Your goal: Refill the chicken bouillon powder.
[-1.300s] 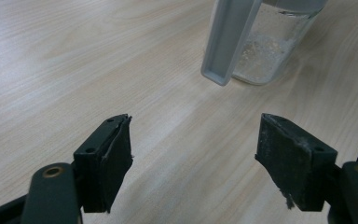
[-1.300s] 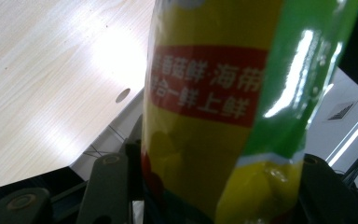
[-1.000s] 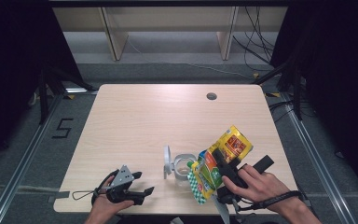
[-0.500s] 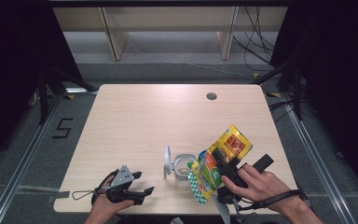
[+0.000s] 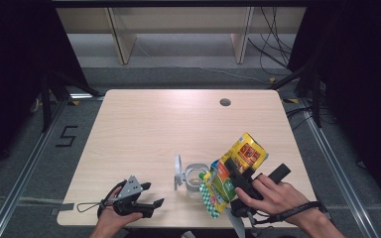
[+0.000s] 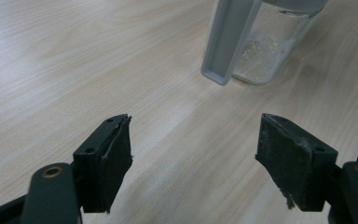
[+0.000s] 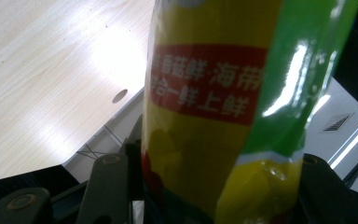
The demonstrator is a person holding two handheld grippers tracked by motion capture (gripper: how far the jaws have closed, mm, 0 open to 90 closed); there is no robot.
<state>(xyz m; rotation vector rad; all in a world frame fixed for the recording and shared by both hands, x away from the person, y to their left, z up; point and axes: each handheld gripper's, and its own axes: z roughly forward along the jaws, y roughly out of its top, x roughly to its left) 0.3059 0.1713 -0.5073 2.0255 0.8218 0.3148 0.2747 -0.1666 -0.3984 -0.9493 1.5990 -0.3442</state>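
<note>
A yellow and green snack bag (image 5: 233,171) is tilted mouth-down over a clear glass jar (image 5: 195,178) near the table's front edge. My right gripper (image 5: 238,181) is shut on the bag; in the right gripper view the bag (image 7: 209,107) sits between the jaws. The jar's grey lid (image 5: 178,171) stands open at its left side. In the left gripper view the jar (image 6: 265,44) holds a little pale crumb and its grey lid (image 6: 228,39) hangs in front. My left gripper (image 5: 151,196) lies low at the front left, open and holding nothing, its fingertips (image 6: 114,161) wide apart.
The light wooden table (image 5: 168,129) has a round cable hole (image 5: 225,102) at the back right. Wooden shelving legs and cables stand beyond the far edge. Metal rails run along the floor on both sides.
</note>
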